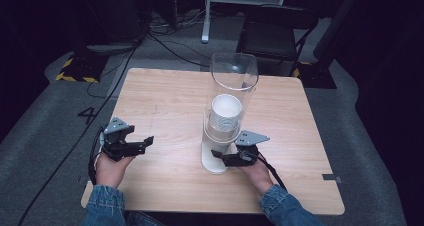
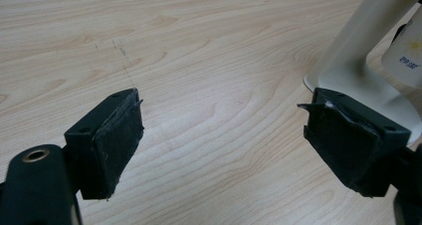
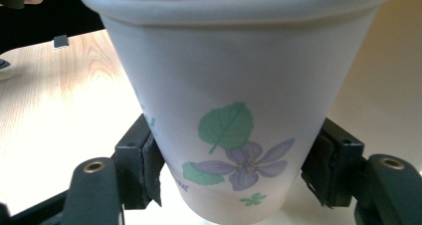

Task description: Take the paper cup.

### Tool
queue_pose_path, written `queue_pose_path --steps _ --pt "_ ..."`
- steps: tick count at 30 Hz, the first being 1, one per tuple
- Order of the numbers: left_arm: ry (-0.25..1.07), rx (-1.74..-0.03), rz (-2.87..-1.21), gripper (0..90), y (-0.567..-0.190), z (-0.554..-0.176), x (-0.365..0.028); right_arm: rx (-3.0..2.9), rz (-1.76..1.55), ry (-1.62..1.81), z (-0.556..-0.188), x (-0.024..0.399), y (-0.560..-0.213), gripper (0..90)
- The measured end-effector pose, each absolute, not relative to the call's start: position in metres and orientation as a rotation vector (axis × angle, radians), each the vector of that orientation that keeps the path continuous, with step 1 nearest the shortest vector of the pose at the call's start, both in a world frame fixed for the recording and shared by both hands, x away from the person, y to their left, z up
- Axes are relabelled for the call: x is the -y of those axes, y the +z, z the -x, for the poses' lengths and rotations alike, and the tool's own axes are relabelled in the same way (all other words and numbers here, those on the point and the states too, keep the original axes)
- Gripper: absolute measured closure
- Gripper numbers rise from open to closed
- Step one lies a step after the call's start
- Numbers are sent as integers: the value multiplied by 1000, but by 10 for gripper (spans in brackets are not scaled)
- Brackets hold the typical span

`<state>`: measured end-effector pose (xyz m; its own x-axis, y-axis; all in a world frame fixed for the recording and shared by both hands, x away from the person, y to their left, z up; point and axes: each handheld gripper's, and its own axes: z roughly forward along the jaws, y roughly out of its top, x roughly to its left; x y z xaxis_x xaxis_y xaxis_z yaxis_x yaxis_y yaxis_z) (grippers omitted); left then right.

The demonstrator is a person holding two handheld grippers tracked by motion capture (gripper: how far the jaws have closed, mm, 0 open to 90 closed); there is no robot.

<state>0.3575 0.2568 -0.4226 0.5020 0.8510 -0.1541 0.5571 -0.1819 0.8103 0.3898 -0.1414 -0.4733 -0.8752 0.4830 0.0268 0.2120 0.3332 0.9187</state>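
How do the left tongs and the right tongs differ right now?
The left tongs are spread wide with bare wood between their pads, while the right tongs sit against both sides of the flowered paper cup under the dispenser. The left tongs hang over open table away from the dispenser; the right tongs are at its base. Both have black padded jaws.

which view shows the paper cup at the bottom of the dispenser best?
The right gripper view: the paper cup is close up, its leaf-and-flower print clear, with the right gripper pads against both sides. In the high view the cup is hidden low behind the dispenser; from there you see the stack's open top. The left gripper view catches the dispenser's base.
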Motion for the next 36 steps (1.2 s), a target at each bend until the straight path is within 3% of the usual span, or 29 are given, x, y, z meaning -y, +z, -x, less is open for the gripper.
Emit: queue_pose_path --steps 36 --pt "397 -1157 -1868 156 -426 -370 -251 -2437 -678 1456 -381 149 -495 337"
